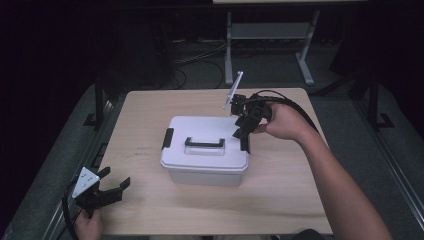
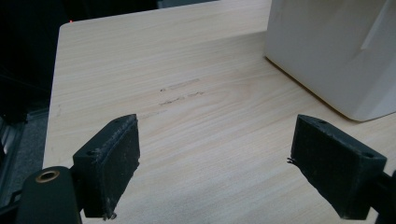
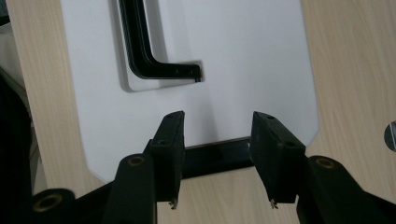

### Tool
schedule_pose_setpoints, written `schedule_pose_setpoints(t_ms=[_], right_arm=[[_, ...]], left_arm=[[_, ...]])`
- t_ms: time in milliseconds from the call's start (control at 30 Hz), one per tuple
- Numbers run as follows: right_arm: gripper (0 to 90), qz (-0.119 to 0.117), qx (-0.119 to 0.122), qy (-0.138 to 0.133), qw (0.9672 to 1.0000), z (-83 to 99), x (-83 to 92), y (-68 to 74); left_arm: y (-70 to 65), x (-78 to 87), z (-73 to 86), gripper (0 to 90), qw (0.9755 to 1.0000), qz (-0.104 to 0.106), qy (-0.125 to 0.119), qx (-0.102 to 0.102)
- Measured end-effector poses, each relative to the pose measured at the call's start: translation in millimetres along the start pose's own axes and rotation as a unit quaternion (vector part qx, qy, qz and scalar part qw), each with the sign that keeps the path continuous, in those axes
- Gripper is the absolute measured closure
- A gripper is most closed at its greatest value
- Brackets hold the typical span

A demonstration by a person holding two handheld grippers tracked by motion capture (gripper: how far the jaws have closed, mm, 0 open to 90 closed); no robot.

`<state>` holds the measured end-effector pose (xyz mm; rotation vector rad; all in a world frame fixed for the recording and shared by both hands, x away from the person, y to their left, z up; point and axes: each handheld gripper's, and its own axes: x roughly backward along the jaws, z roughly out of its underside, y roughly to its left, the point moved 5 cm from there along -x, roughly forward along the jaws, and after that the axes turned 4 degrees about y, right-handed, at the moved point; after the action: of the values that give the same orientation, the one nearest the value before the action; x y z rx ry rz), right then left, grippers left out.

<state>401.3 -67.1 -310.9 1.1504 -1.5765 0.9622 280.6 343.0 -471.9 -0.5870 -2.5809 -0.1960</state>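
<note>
While lying flat, box [image 1: 205,150] runs left-right beneath right tool [image 1: 243,136].

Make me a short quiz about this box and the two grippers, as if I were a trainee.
1. True or false: the left gripper touches the box.
2. Which part of the box lies between the right gripper's jaws? A) handle B) right latch C) left latch
3. What is the table top made of?

Key: 1. False; it rests open near the table's corner, apart from the box. 2. B; the jaws straddle the black latch at the lid's edge. 3. Light wood.
</note>
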Motion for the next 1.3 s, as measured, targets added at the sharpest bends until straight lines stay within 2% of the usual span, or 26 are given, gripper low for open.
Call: schedule_pose_setpoints(t_ms=[1300], right_arm=[[47.0, 0.001, -0.037, -0.005, 0.9993, 39.8, -7.5, -8.5]], left_arm=[[-1.3, -1.5, 0.4, 15.1, 1.0000, 0.002, 0.004, -0.003]])
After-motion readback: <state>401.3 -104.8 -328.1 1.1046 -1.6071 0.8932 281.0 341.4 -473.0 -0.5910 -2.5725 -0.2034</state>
